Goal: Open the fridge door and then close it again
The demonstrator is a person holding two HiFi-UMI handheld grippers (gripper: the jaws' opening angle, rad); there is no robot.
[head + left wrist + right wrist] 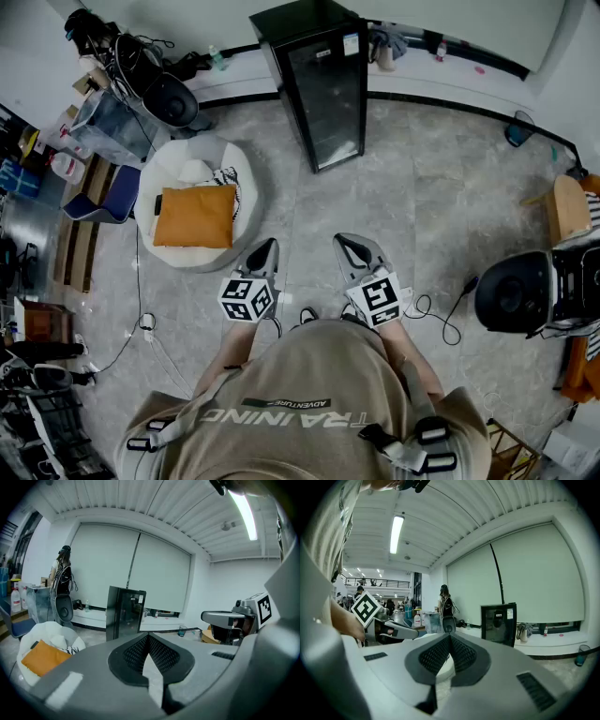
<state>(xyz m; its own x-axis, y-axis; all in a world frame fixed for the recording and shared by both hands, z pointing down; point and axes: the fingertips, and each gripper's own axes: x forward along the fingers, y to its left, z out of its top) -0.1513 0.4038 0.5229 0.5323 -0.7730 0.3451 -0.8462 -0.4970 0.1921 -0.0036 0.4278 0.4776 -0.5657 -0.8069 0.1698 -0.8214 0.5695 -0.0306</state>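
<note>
1. The black glass-fronted fridge (302,21) stood at 12 o'clock, its door (330,103) shut.
2. The left claw (270,246) and right claw (345,242) were both pressed together, empty, well apart from it.
3. Judging by that distance, opening and closing both likely remained.

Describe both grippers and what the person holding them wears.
Both the left gripper and right gripper are light grey tapered shells with black mesh-textured pads. Each carries a white cube with black square markers. The person wears a tan short-sleeved T-shirt with grey straps.
</note>
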